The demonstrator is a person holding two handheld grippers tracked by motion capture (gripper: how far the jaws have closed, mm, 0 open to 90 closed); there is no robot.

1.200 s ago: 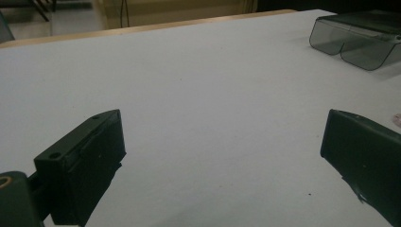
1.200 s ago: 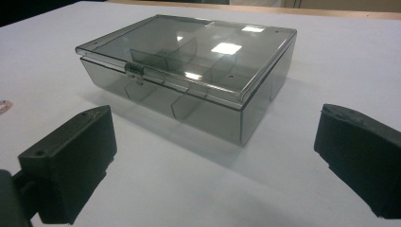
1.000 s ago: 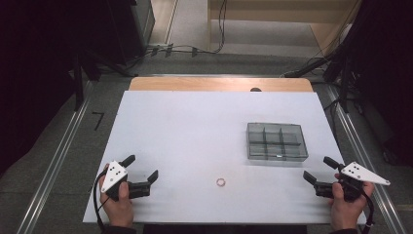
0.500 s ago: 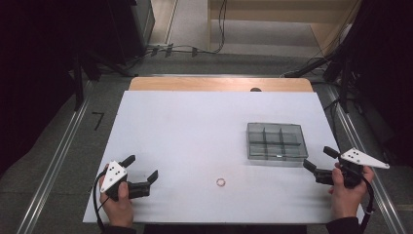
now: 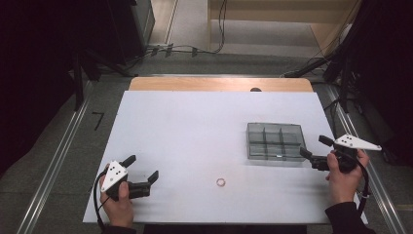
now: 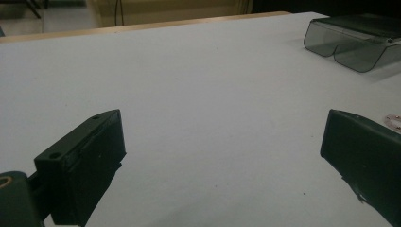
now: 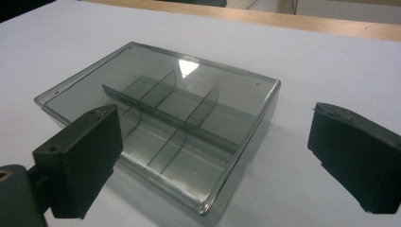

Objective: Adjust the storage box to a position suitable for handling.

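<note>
A smoky clear plastic box (image 5: 274, 141) with inner dividers sits on the white table (image 5: 195, 131), right of centre. A small ring (image 5: 221, 182) lies flat near the front edge, left of the box. My right gripper (image 5: 312, 145) is open, just right of the box's front right corner, and holds nothing. In the right gripper view the box (image 7: 161, 118) lies close ahead between the spread jaws of the gripper (image 7: 215, 156). My left gripper (image 5: 143, 166) rests open and bare at the front left. Its own view shows the gripper (image 6: 222, 156), the box (image 6: 354, 42) far right and the ring (image 6: 393, 120) at the edge.
A wooden strip (image 5: 219, 84) runs along the table's far edge, with a small dark knob (image 5: 255, 89) on it. Cables (image 5: 185, 48) and dark stands lie on the floor beyond. Metal rails (image 5: 58, 156) flank the table.
My right gripper has moved forward and left from the near right edge up to the box's right side. The left gripper, ring and box have stayed put.
</note>
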